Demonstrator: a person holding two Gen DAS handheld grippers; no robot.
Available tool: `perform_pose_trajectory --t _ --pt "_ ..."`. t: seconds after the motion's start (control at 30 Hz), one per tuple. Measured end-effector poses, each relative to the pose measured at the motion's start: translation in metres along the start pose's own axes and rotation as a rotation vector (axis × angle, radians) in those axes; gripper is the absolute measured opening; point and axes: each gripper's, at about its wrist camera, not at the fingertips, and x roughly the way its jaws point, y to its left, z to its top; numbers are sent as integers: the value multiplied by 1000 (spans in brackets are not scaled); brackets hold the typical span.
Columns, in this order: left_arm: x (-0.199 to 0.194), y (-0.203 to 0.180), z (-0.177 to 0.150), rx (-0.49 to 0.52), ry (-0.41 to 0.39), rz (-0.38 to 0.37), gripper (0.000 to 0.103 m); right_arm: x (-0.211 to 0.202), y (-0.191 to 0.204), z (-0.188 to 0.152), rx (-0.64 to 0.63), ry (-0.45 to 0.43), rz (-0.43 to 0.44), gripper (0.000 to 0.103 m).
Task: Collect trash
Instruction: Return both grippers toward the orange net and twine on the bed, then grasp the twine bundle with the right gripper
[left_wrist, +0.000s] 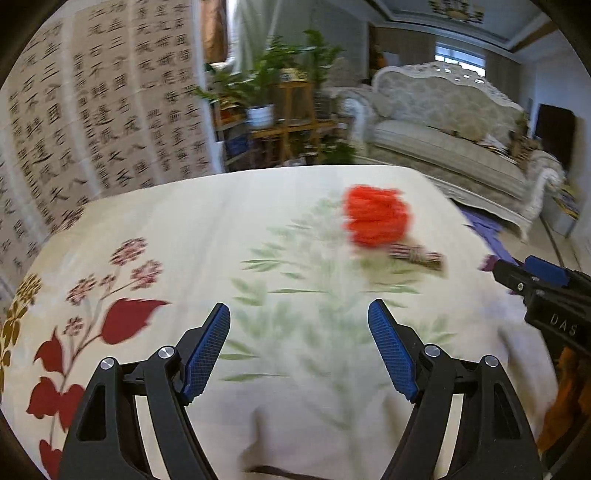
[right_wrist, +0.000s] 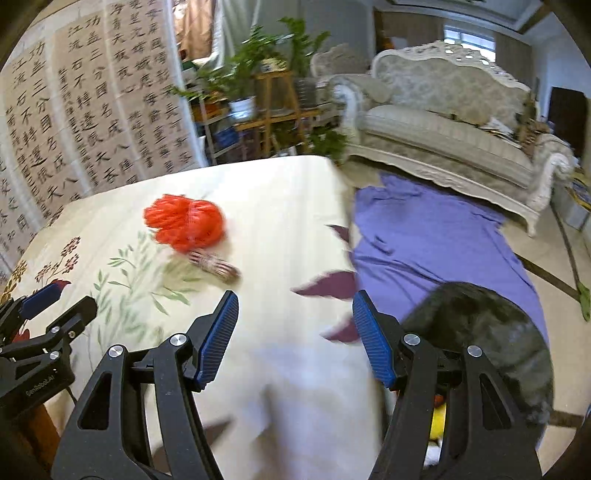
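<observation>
A table covered by a cream tablecloth (left_wrist: 207, 236) printed with red flowers and pale green leaves fills the lower part of both wrist views, which are blurred. The left gripper (left_wrist: 299, 343) hangs above the cloth near the table's near edge with its blue-padded fingers (left_wrist: 208, 350) spread wide apart and only bare cloth showing between them. The right gripper (right_wrist: 293, 336) is over the cloth close to the table's right edge, its fingers (right_wrist: 218, 338) likewise apart with nothing between them. Each gripper shows at the side of the other's view, so the two are side by side. The trash lies on the far half of the table, towards the right edge: a crumpled bright orange-red mesh bag (left_wrist: 375, 216) and, touching its near right side, a small striped wrapper (left_wrist: 417, 255) lying flat; the blur hides its finer detail. Both pieces sit beyond the fingertips of either gripper and neither is touched. Past the right edge of the table a purple cloth (right_wrist: 436, 236) is spread over the floor, and a dark, rounded black bag (right_wrist: 480, 332) is just beside the right gripper, below the table's edge. Behind the table stand a screen with calligraphy (left_wrist: 92, 110), potted plants (left_wrist: 266, 85) on wooden stands, and an ornate pale sofa (left_wrist: 443, 122).
</observation>
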Motion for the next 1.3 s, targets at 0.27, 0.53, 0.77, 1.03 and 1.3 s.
perform_pose_trajectory --t 0.27,0.53,0.77,1.03,1.3 --pt "6 49 -6 -81 29 57 75 44 42 22 -100 68 44 60" --pt "11 57 -11 -108 51 39 75 75 61 33 -154 150 59 44" --pt "14 61 -10 -113 58 26 75 66 68 24 -187 147 24 18" --pt "14 50 -8 -84 55 -3 75 57 45 19 -98 135 -42 18" --pt "22 27 1 -35 49 -33 75 72 27 34 -64 131 -74 18"
